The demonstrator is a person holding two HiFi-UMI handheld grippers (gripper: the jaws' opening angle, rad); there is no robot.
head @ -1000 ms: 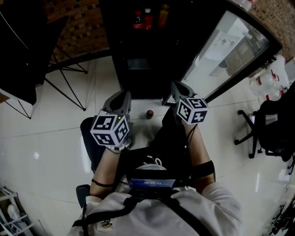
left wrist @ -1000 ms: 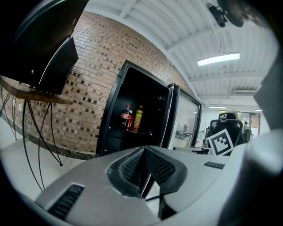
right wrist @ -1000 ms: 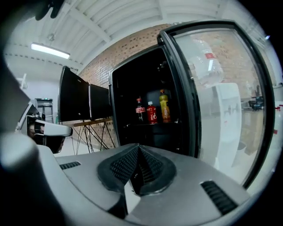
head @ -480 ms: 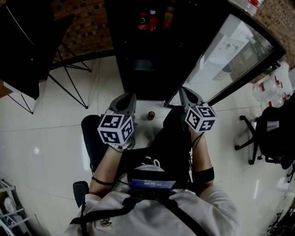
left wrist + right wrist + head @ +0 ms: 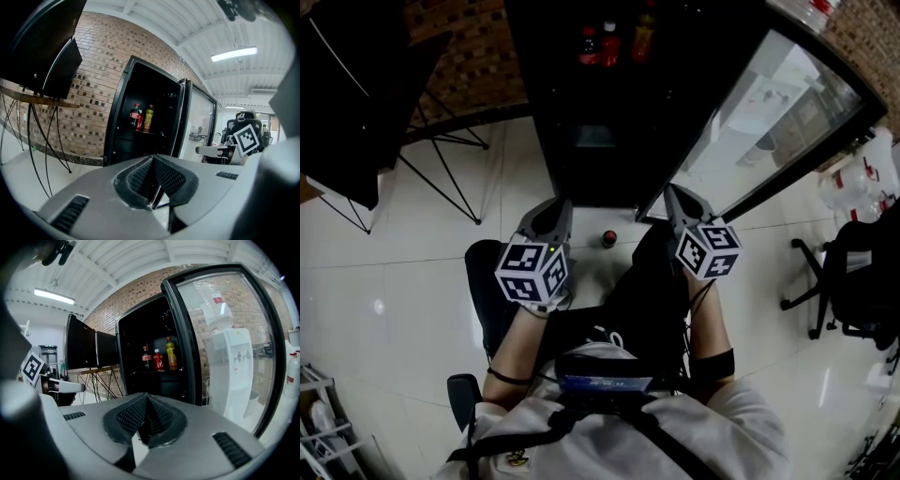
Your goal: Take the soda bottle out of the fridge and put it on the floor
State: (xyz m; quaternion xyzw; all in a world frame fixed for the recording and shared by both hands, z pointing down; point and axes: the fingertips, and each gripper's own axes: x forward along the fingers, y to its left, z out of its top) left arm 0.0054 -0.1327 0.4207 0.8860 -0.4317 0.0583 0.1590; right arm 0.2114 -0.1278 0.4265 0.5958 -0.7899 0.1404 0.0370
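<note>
this is looking like an office workroom or studio. a brick wall [image 5: 93,70] is running behind a glass-door drinks fridge [image 5: 150,117] ahead of the fingers [image 5: 171,178]. a water dispenser [image 5: 229,366] and an office chair [image 5: 858,272] are standing off to their right. a strip light [image 5: 233,54] is glowing above them, and glossy white floor tiles [image 5: 394,281] are spreading below.

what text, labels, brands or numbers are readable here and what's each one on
No text here can be read.
Labels on the three bottles in the fridge: too small and blurred.
Red label on the water jug atop the dispenser: blurred.
Marker cubes: black-and-white square patterns, no letters.
</note>
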